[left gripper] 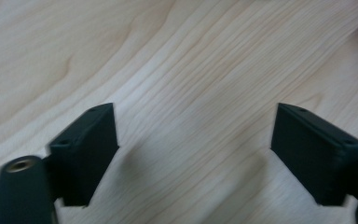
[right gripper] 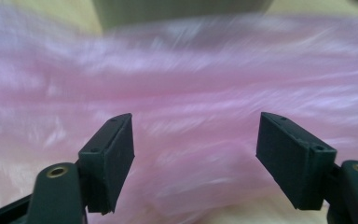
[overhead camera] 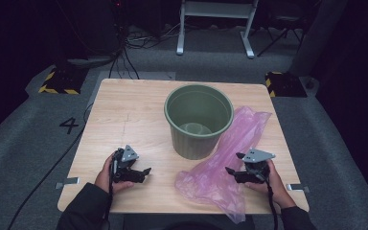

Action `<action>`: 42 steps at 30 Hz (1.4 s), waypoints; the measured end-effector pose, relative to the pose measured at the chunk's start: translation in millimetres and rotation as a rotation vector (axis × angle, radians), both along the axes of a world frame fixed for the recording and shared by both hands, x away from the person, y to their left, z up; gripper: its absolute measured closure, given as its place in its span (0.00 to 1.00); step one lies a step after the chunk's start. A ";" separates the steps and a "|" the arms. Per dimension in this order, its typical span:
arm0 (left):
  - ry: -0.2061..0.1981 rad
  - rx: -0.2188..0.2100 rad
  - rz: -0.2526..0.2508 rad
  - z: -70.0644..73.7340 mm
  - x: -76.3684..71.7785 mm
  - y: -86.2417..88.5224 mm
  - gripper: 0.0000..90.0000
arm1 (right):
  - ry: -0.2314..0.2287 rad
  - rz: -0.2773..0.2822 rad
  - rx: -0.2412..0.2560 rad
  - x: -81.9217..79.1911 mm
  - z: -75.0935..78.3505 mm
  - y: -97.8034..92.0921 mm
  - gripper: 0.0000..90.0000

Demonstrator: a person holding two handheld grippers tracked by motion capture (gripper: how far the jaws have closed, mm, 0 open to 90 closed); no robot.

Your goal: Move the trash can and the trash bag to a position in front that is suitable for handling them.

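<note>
Both grippers were black. The left gripper [overhead camera: 146,172] and right gripper [overhead camera: 232,169] each carried a grey three-cornered plate on top and trailed a black cable. Their jaws were flat rectangular blocks with small screw holes. The sleeves [overhead camera: 82,206] looked dark, perhaps black.

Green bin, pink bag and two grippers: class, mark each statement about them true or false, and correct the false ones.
1. The green bin stands upright on the wooden table. True.
2. The pink plastic bag is stuffed inside the bin. False: it lies on the table to the right of the bin, part of it hanging over the near edge.
3. The left gripper is open over bare wood. True.
4. The right gripper is clamped shut on the bag. False: its jaws stand wide apart, with the bag ahead of them.
5. The bin is full of rubbish. False: its bottom is visible.
</note>
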State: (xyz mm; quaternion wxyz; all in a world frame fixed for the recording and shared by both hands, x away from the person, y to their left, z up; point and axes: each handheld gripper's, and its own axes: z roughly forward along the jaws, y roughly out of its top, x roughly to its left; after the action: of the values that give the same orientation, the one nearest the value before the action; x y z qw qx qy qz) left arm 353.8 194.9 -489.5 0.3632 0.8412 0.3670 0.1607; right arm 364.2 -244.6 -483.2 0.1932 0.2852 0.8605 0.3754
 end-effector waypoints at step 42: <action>0.032 0.016 -0.271 -9.7 -4.7 -102.2 0.37 | -0.047 -0.151 0.093 16.2 3.9 -7.1 0.25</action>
State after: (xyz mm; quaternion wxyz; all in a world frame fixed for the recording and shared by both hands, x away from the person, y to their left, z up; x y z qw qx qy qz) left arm 349.1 92.7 -499.2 0.3689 0.8884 0.2544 0.1000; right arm 380.4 -251.7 -479.3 0.2276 0.3489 0.8135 0.4058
